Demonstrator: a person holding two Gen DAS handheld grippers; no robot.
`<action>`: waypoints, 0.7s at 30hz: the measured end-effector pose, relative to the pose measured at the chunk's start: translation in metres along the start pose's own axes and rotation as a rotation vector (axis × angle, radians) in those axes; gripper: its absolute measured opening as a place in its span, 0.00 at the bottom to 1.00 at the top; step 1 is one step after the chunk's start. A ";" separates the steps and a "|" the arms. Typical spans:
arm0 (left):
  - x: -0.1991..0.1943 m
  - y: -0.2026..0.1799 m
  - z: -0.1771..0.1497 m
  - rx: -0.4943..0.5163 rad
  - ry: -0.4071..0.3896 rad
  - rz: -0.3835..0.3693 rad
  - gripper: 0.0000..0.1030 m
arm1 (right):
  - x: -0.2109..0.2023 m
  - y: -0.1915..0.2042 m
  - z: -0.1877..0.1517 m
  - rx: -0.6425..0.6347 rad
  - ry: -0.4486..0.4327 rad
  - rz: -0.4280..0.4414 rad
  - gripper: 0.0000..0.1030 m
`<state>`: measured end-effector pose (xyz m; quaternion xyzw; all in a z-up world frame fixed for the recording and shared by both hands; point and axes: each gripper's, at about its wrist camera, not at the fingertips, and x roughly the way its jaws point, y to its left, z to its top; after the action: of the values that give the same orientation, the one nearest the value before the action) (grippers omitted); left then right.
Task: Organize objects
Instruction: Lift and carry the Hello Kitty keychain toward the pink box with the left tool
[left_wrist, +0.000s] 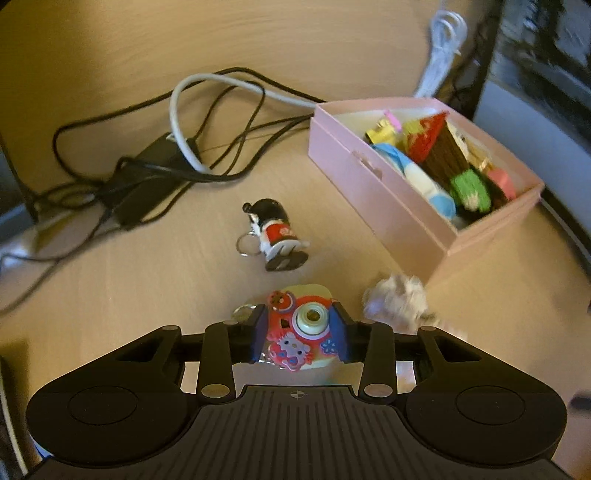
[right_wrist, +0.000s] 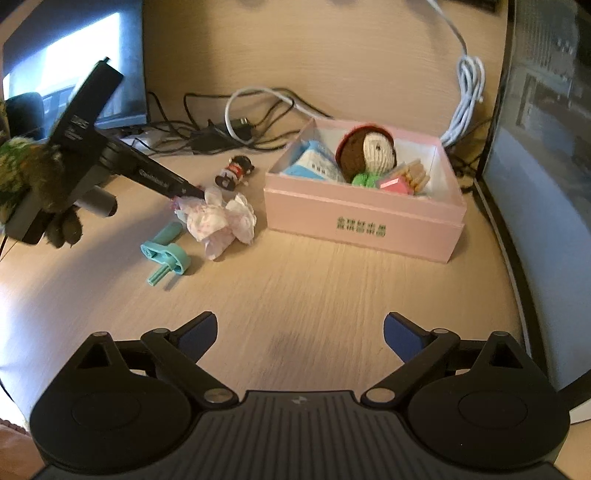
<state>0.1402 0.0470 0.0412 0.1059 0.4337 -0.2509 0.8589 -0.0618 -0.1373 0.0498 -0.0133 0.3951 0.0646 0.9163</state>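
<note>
On the left, the left hand-held gripper (left_wrist: 300, 334) is clenched on the sides of the toy camera (left_wrist: 301, 325), low over the surface (left_wrist: 147, 277): small, light, hard plastic, likely slippery, so the flat sides suit best. Far right, the pink box (left_wrist: 388, 206). The right hand-held gripper (right_wrist: 300, 334) hangs released, empty.

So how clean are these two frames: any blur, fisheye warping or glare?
Left wrist view: crumpled tissue and right edge smeared, table edge bowed, toy camera keychain sharp. Right wrist view: wood grain streaked, monitor glaring, pink box fairly sharp.
</note>
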 end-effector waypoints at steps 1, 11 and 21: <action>0.000 -0.002 0.002 -0.024 0.007 0.009 0.40 | 0.002 0.002 0.001 -0.004 0.005 0.005 0.94; 0.000 -0.023 -0.003 0.007 -0.044 0.093 0.42 | 0.005 0.008 0.004 -0.030 0.000 0.031 0.98; 0.007 -0.031 0.004 -0.026 -0.062 0.161 0.41 | 0.002 0.010 0.004 -0.044 -0.017 0.039 0.98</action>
<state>0.1305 0.0168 0.0395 0.1213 0.4001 -0.1782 0.8907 -0.0590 -0.1271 0.0511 -0.0253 0.3861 0.0911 0.9176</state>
